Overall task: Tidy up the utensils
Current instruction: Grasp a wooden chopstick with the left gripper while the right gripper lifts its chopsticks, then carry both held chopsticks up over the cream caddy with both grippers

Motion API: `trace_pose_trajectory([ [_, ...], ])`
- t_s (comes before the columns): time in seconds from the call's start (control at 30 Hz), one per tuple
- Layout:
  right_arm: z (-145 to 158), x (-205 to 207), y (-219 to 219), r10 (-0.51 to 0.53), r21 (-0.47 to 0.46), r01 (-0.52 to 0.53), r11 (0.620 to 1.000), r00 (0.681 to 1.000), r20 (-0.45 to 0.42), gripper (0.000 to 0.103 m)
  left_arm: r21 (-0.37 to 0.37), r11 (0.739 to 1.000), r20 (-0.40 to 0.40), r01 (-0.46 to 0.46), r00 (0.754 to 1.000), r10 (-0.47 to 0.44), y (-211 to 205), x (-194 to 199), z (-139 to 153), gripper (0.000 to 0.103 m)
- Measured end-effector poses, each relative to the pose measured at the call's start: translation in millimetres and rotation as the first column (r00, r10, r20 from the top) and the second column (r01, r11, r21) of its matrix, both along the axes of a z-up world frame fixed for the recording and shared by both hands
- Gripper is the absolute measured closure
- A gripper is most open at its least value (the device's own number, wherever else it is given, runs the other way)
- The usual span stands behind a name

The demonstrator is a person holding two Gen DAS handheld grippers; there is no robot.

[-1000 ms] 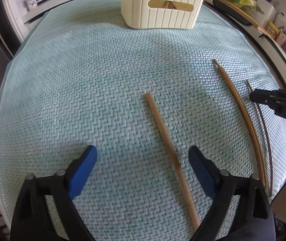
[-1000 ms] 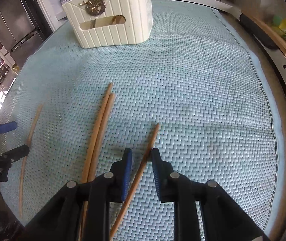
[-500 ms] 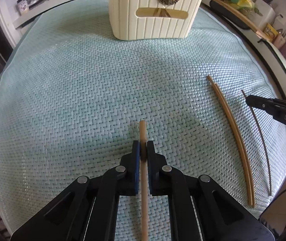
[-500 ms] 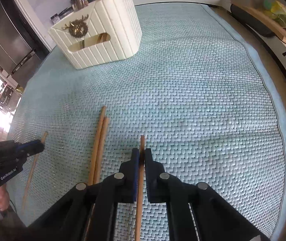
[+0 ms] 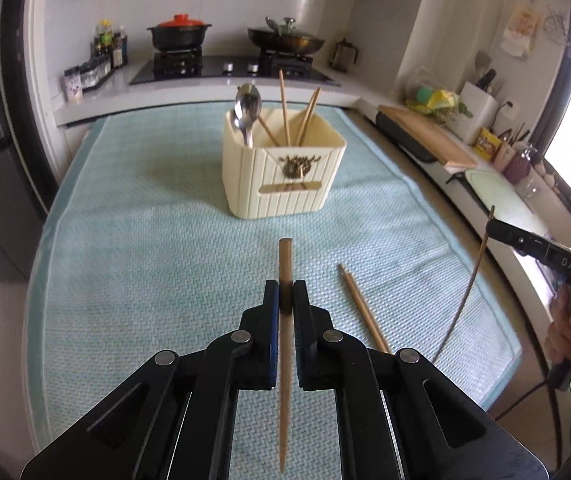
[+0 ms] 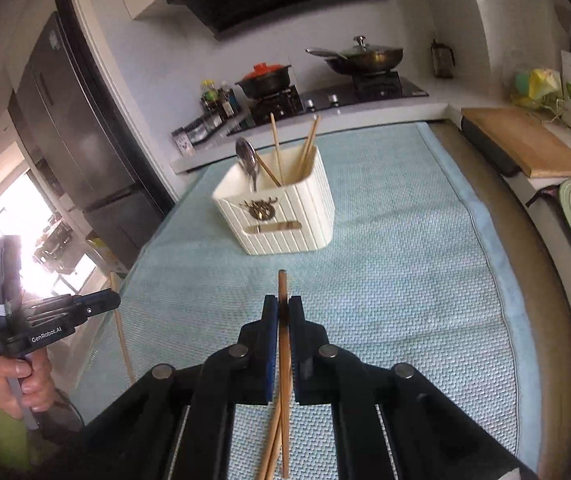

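Left gripper: jaws closed on a single wooden chopstick, which runs lengthwise between the blue pads. Its blunt end projects ahead of the fingertips and its thin end hangs back under the tool. The chopstick is clear of the mat.

Right gripper: jaws closed on a second chopstick, gripped the same way, with a short length showing beyond the fingertips. In the left wrist view this gripper appears at the right edge, pinching the stick near its top, the rest hanging down and bowed by the lens.

Pale blue woven mat: covers the table. Two further chopsticks lie on it side by side, touching, between the two tools (in the right wrist view their ends show beneath the held stick).

Cream ribbed utensil holder: stands upright on the mat at its far end, well apart from both grippers. It bears a gold antlered emblem above a slot. Inside it stand a metal spoon at the left and several chopsticks leaning at differing angles.

A hand grips the left tool's handle in the right wrist view.

Background: a counter with a hob carrying a red-lidded pot and a lidded wok; a wooden cutting board lies on the right-hand counter.
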State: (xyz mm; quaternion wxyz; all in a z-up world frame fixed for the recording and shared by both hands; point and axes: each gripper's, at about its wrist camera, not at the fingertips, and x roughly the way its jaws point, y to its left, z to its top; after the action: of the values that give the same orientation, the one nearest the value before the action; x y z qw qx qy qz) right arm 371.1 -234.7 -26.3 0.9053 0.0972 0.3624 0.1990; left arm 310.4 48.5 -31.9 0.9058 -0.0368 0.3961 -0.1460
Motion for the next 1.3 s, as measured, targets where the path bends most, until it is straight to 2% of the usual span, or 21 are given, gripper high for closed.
trace_pose_trajectory([
  [0.07,19,-10,7,0.005,0.001,-0.005,1.000,0.999,0.053,0.097,-0.015,1.000,0.030,-0.002,1.000,0.003,1,-6,11,0.098],
  [0.2,34,-31,8,0.006,-0.017,-0.003,1.000,0.991,0.136,0.098,-0.035,0.999,0.090,-0.017,0.996,0.020,7,-15,26,0.098],
  [0.3,45,-41,15,0.002,-0.037,0.005,0.999,0.982,0.190,0.098,-0.014,0.998,0.155,-0.053,0.986,0.055,6,-22,31,0.098],
  [0.4,56,-49,20,0.001,-0.055,0.012,0.998,0.972,0.236,0.098,-0.085,0.995,0.166,-0.050,0.984,0.064,9,-23,29,0.098],
  [0.6,68,-53,22,0.007,-0.055,0.008,0.998,0.962,0.273,0.098,-0.188,0.978,0.172,-0.091,0.977,0.124,25,-17,31,0.098],
  [0.93,85,-41,22,0.004,-0.075,0.020,0.997,0.951,0.310,0.098,-0.203,0.973,0.226,-0.109,0.962,0.155,26,4,62,0.099],
  [1.17,115,-9,28,-0.009,-0.094,0.049,0.994,0.921,0.389,0.098,-0.209,0.971,0.329,-0.114,0.927,0.180,26,41,110,0.099],
  [1.3,136,19,35,-0.017,-0.090,0.063,0.994,0.894,0.448,0.098,-0.237,0.963,0.400,-0.128,0.891,0.217,27,71,141,0.099],
])
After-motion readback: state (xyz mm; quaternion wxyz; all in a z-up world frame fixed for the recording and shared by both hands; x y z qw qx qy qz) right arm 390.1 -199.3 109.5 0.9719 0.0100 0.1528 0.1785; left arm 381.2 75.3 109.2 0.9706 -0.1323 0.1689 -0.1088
